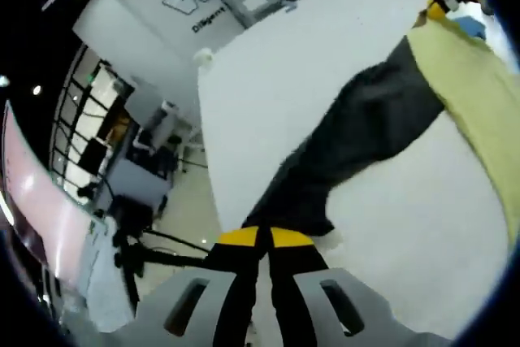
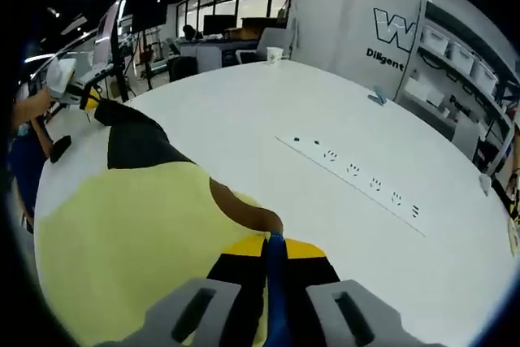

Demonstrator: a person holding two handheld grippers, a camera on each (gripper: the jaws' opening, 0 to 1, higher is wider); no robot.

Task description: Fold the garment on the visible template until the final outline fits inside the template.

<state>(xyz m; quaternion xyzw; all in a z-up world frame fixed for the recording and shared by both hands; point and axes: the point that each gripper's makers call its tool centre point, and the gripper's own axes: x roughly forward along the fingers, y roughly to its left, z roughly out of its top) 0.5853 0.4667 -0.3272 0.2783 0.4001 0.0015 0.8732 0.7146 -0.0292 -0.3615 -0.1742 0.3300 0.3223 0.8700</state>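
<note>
A garment with a yellow body (image 1: 475, 79) and black sleeves lies spread on the white round table (image 1: 268, 95). One black sleeve (image 1: 357, 132) runs down to my left gripper (image 1: 264, 237), which is shut on its end near the table edge. In the right gripper view the yellow body (image 2: 138, 233) spreads to the left. My right gripper (image 2: 275, 243) is shut on the garment's near dark sleeve (image 2: 248, 215), with blue fabric between its jaws. The left gripper (image 2: 81, 97) shows far off at the other black sleeve (image 2: 134, 140). The right gripper (image 1: 439, 10) appears at the yellow body's far end.
A row of sockets (image 2: 357, 172) is set into the table (image 2: 325, 111) right of the garment. A paper cup (image 2: 274, 54) stands at the far edge. A person's hand (image 2: 28, 107) holds the left gripper. Office desks and a lettered wall (image 2: 398, 38) lie beyond.
</note>
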